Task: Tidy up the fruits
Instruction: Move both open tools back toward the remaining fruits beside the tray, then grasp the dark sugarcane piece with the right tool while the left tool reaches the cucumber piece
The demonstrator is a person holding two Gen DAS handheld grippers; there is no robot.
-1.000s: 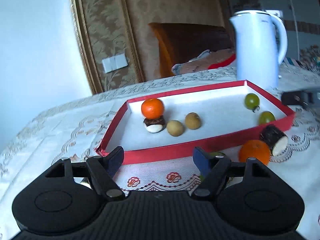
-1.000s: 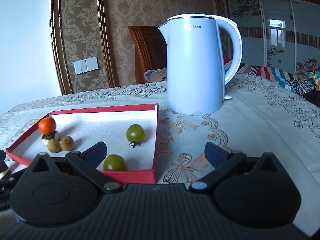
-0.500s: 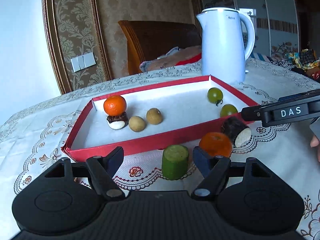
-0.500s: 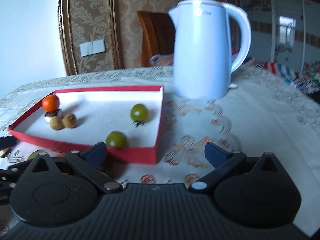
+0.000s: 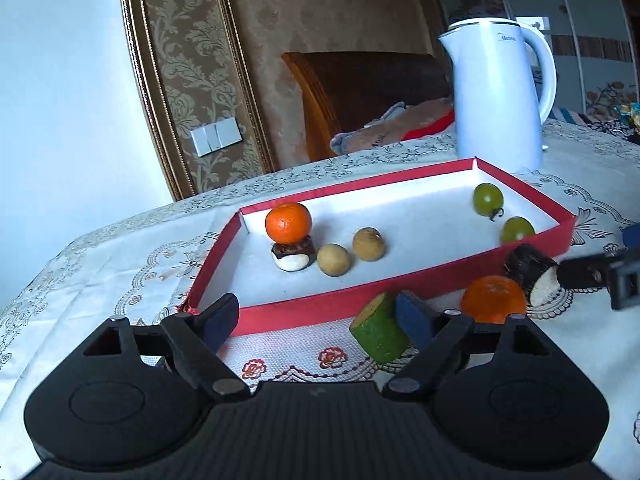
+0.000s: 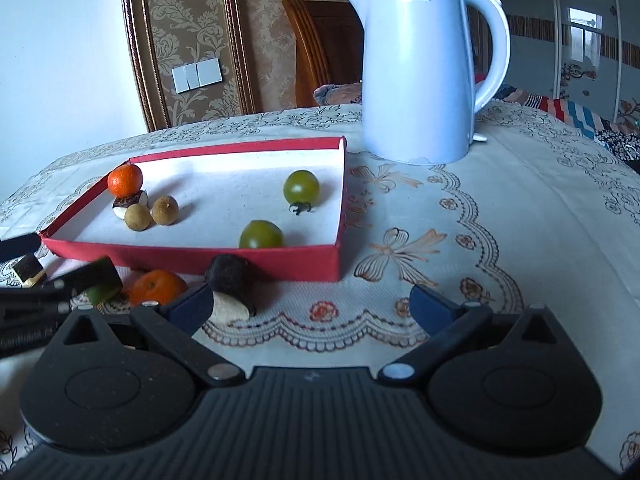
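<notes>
A red tray point(image 5: 400, 294) with a white floor holds an orange point(image 5: 288, 222), a dark-and-white piece point(image 5: 294, 258), two longans point(image 5: 334, 259) and two green tomatoes point(image 5: 488, 198). In front of it on the cloth lie a green cut piece point(image 5: 378, 334), a second orange point(image 5: 494, 300) and a dark cane piece point(image 5: 532, 274). My left gripper point(image 5: 316, 316) is low over the cloth with its jaws opening; the green piece leans on its right finger only. My right gripper point(image 6: 312, 304) stands open, the dark cane piece point(image 6: 232, 280) just inside its left finger.
A white kettle point(image 6: 424, 72) stands behind the tray's right corner. A small dark cut piece point(image 6: 28, 270) lies at the far left by the left gripper's fingers point(image 6: 90, 274). A wooden chair point(image 5: 360, 96) is behind the cloth-covered table.
The green piece stood upright between my left fingers and now leans against the right one. The left jaws have spread wider. My right gripper has dropped close to the dark cane piece.
</notes>
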